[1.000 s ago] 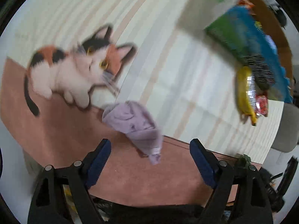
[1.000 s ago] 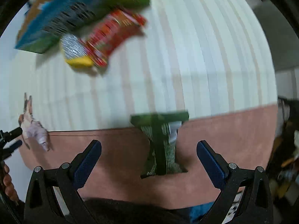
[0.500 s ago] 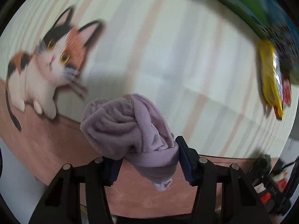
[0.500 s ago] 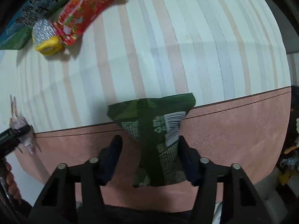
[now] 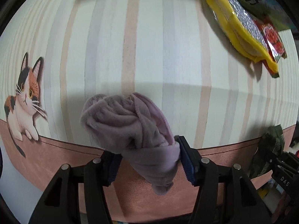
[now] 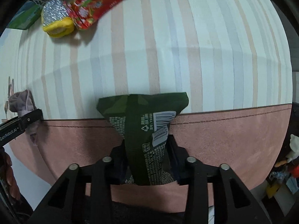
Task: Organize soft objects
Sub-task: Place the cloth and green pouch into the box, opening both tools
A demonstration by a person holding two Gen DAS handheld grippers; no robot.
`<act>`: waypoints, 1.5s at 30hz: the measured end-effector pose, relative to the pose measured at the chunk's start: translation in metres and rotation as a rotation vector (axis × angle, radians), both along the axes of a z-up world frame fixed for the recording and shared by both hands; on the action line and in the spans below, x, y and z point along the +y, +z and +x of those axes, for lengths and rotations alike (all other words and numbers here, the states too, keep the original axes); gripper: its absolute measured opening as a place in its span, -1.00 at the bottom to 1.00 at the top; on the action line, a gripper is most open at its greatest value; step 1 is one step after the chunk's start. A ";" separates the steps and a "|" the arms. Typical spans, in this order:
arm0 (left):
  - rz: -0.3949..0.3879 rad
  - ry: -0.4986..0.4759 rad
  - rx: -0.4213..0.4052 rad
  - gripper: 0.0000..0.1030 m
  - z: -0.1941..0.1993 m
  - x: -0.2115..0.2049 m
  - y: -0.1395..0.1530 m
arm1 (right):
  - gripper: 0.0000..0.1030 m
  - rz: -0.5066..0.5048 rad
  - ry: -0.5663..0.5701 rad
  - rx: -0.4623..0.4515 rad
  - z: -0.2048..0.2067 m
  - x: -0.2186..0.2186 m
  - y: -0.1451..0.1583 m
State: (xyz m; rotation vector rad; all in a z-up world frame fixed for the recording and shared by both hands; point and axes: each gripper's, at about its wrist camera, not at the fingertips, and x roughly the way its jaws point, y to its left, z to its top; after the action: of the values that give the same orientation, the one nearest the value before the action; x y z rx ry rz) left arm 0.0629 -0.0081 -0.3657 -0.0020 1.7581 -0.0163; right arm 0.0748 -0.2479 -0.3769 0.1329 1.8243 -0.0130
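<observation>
Lilac cloth [image 5: 130,128] is gripped by left tongs [image 5: 149,158], green packet [image 6: 145,128] by right tongs [image 6: 147,160], near the cat picture [image 5: 23,100]; lifting is judged next.

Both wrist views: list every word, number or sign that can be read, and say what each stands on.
"DAS": right gripper's black body, left wrist view.
"GenRobot.AI": left gripper's black body, right wrist view.
Recycling triangle, barcodes: green snack bag; its code begins "YX", the rest and the fine print too small.
Large characters on the green-blue box: cut off, blurred.
</observation>
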 end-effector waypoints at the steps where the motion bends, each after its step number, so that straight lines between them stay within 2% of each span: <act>1: 0.002 -0.002 0.000 0.07 -0.001 -0.003 0.000 | -0.05 0.002 -0.004 0.004 -0.001 -0.001 -0.002; 5: -0.001 0.002 -0.002 0.07 0.008 -0.015 0.003 | -0.03 0.000 -0.008 0.005 -0.012 -0.001 -0.009; 7: -0.001 -0.001 -0.003 0.06 0.013 -0.005 0.003 | -0.03 -0.008 0.000 0.003 -0.014 0.000 -0.010; 11: 0.000 -0.003 -0.013 -0.08 0.018 0.016 0.006 | -0.27 -0.024 0.037 -0.005 -0.012 0.022 -0.010; 15: -0.016 -0.014 -0.047 -0.11 0.011 0.005 0.026 | -0.31 0.009 0.059 -0.033 -0.009 0.034 0.007; 19: -0.074 -0.037 -0.144 -0.11 0.024 -0.011 0.087 | -0.32 0.121 0.049 -0.098 0.011 0.044 0.053; 23: -0.154 -0.068 -0.244 -0.11 0.059 -0.023 0.155 | -0.32 0.222 0.067 -0.230 0.052 0.056 0.126; 26: -0.191 -0.100 -0.286 -0.11 0.101 -0.027 0.198 | -0.32 0.267 0.091 -0.322 0.096 0.065 0.176; 29: -0.179 -0.137 -0.317 -0.11 0.156 -0.026 0.224 | -0.32 0.255 0.123 -0.391 0.148 0.070 0.208; 32: -0.145 -0.149 -0.314 -0.11 0.203 -0.017 0.226 | -0.32 0.239 0.128 -0.398 0.205 0.082 0.211; 37: -0.153 -0.136 -0.188 -0.11 0.268 -0.011 0.181 | -0.32 0.210 0.125 -0.334 0.272 0.094 0.175; 40: -0.135 -0.143 -0.110 -0.11 0.290 -0.012 0.148 | -0.34 0.192 0.115 -0.278 0.292 0.098 0.148; 42: -0.157 -0.120 -0.047 -0.11 0.301 -0.008 0.122 | -0.34 0.180 0.108 -0.245 0.300 0.099 0.128; 45: -0.171 -0.113 0.004 -0.11 0.309 -0.008 0.097 | -0.34 0.181 0.094 -0.200 0.305 0.098 0.104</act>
State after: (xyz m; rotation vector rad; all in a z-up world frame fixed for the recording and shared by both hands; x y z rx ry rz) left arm 0.3722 -0.0163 -0.2691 -0.0269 1.7541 -0.2490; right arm 0.3801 -0.1501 -0.2729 0.1693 1.6278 0.2244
